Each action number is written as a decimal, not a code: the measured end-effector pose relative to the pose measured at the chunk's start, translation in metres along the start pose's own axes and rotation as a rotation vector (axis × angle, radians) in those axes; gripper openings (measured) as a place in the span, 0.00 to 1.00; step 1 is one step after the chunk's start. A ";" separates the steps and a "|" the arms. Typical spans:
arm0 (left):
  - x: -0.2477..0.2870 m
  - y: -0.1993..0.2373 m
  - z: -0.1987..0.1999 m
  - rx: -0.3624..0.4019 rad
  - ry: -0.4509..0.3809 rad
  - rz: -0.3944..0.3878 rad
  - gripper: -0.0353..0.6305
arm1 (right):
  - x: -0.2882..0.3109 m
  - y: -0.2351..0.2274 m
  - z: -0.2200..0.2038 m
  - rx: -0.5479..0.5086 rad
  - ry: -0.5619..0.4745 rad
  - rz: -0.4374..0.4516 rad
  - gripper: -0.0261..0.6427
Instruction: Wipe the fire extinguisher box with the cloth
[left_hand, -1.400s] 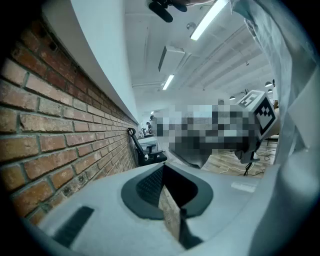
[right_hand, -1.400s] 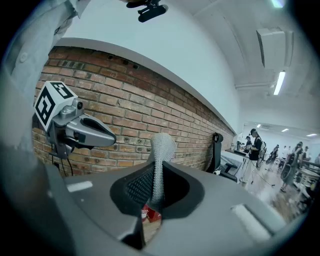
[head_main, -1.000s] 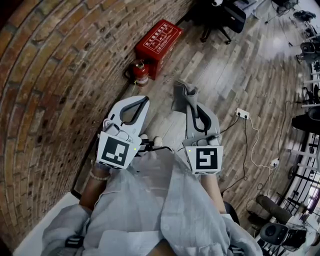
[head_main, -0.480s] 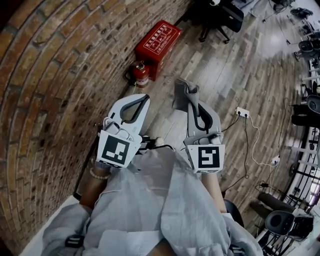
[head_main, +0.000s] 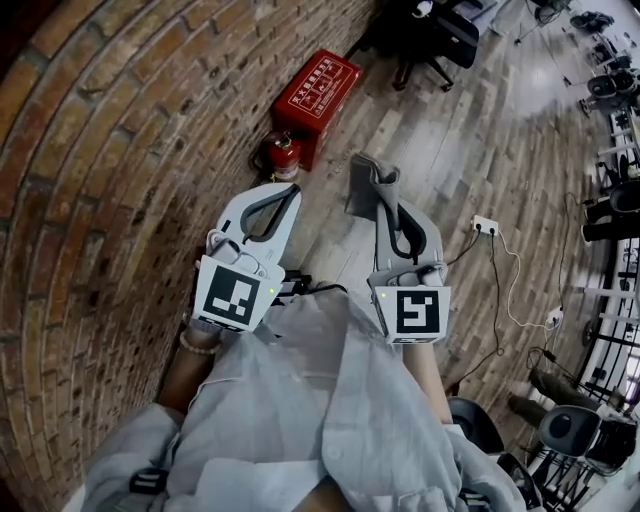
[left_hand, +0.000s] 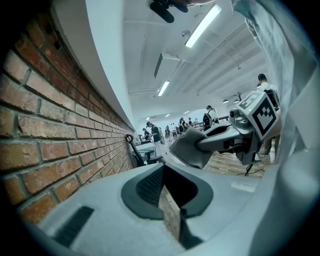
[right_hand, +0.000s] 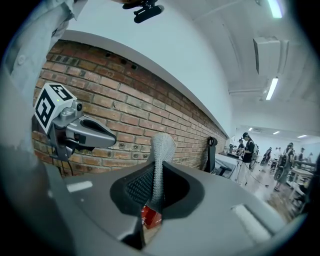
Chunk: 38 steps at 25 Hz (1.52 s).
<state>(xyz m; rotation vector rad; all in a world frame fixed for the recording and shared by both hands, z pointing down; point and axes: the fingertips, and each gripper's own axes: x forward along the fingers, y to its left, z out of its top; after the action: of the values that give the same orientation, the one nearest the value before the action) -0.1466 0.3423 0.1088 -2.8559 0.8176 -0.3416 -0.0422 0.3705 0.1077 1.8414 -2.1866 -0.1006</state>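
Closest to the camera is the person's loose, pale grey shirt (head_main: 300, 400), and just above its folds sit the two marker cubes (head_main: 238, 295). Beyond them the left tongs (head_main: 283, 192) are smooth grey plastic curving into a loop. Their tips meet with nothing between them, and the left gripper view shows only floor planks through the dark oval gap behind the tips. The right tongs (head_main: 380, 206) are clamped on the cloth (head_main: 368, 182), a grey knitted piece standing up from the tips in a soft, rounded fold. The right gripper view shows its ribbed weave running down between the textured pads, with a sliver of red below, though which red thing cannot be told.

Both tools hang over a wood-plank floor (head_main: 440, 140), which lies open to the right as far as a white power strip (head_main: 485, 226) with trailing cables. A rough brick wall (head_main: 110, 180) closes off the left side. Further on, a small red fire extinguisher (head_main: 283, 152) stands by the wall, touching or just beside the red fire extinguisher box (head_main: 317, 92). The box is rectangular, with a framed lid and pale lettering, and sits well apart from the cloth. Past it is a black office chair (head_main: 440, 30). Only the gripper views show distant people under strip lights.
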 end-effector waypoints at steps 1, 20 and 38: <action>-0.001 0.001 0.000 0.005 -0.004 -0.003 0.05 | 0.000 0.002 0.000 -0.002 -0.002 -0.004 0.08; 0.042 0.021 -0.012 -0.006 0.004 0.006 0.05 | 0.044 -0.031 -0.019 -0.005 0.023 0.001 0.08; 0.210 0.110 -0.017 -0.125 0.106 0.221 0.05 | 0.222 -0.158 -0.041 0.006 0.045 0.247 0.08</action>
<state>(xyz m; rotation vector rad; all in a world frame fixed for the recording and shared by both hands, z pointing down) -0.0332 0.1362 0.1391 -2.8404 1.2031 -0.4289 0.0866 0.1302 0.1471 1.5456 -2.3627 -0.0015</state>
